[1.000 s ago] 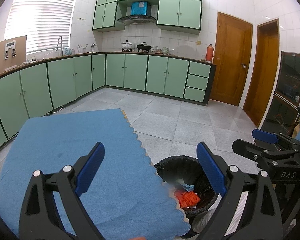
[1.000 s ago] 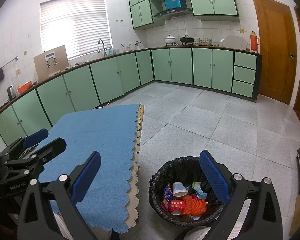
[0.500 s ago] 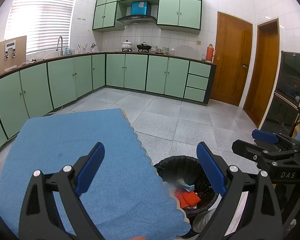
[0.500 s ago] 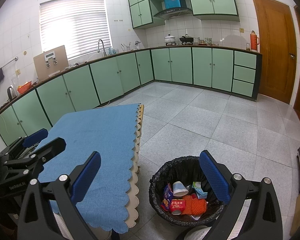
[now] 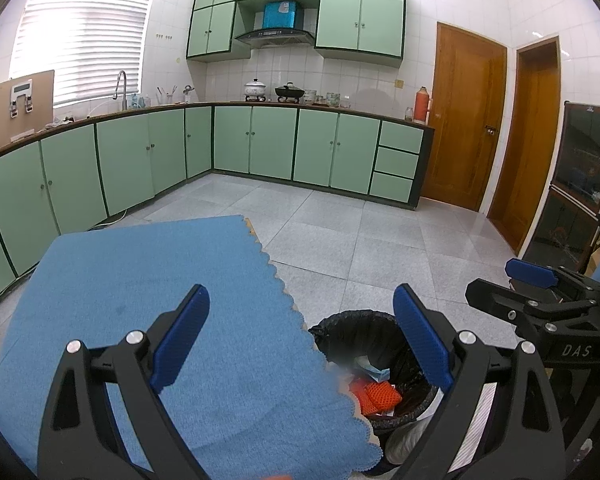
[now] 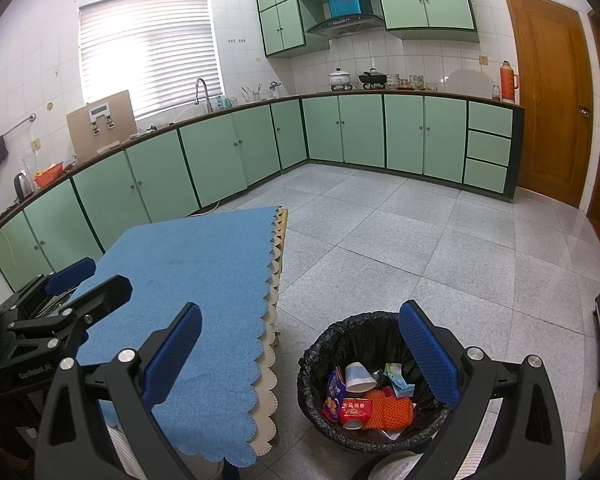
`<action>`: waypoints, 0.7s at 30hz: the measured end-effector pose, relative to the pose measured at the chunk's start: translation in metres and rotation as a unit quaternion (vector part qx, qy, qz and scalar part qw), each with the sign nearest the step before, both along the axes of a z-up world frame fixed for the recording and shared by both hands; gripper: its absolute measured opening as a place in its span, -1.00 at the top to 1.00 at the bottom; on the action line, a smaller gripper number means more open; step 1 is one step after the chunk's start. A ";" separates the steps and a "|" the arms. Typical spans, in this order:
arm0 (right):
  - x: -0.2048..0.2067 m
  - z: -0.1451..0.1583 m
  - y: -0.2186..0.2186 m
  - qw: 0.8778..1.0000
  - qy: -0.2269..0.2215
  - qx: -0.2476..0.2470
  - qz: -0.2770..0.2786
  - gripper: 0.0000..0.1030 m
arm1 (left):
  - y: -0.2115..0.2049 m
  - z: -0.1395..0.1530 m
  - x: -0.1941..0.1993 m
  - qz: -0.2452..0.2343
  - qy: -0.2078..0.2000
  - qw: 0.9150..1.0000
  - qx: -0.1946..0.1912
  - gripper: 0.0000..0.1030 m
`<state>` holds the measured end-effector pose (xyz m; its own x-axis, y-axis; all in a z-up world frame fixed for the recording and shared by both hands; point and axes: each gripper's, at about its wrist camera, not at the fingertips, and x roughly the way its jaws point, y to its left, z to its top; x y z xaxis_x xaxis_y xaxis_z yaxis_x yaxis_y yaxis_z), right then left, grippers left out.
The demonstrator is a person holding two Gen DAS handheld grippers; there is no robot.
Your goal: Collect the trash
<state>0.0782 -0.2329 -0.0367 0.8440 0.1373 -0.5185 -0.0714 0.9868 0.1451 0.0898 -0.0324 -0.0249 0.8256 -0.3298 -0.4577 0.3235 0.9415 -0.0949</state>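
Observation:
A black-lined trash bin [image 6: 324, 364] stands on the floor beside the table, holding a white paper cup [image 6: 358, 376], red snack wrappers [image 6: 354, 408], an orange mesh piece [image 6: 388, 408] and a small carton [image 6: 398, 380]. The same trash bin [image 5: 352, 328] shows in the left wrist view with the orange mesh [image 5: 378, 394] inside. My left gripper [image 5: 300, 340] is open and holds nothing, hovering over the table's near right edge. My right gripper [image 6: 300, 354] is open, holding nothing, above the bin's left rim. The blue tablecloth [image 6: 188, 272] shows no trash.
The table with the blue cloth [image 5: 140, 288] fills the near left. Green cabinets [image 5: 276, 144] line the back and left walls. Two wooden doors [image 5: 464, 120] stand at the right. A dark cabinet [image 5: 584, 184] sits at far right. Grey tiled floor [image 6: 440, 248] stretches beyond the bin.

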 end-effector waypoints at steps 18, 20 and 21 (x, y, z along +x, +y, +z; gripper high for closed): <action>0.001 -0.007 0.001 1.000 0.002 0.002 -0.002 -0.88 | -0.005 0.001 0.000 -0.001 0.000 1.000 0.003 -0.75; 0.001 -0.007 0.001 1.000 0.002 0.002 -0.002 -0.88 | -0.004 0.000 0.001 -0.001 0.001 1.000 0.003 -0.75; 0.001 -0.006 0.001 1.000 0.002 0.002 -0.002 -0.88 | -0.005 0.001 0.001 -0.001 0.001 1.000 0.003 -0.75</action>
<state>0.0792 -0.2323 -0.0432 0.8418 0.1362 -0.5222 -0.0673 0.9866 0.1488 0.0903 -0.0375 -0.0242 0.8243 -0.3288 -0.4608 0.3250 0.9414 -0.0903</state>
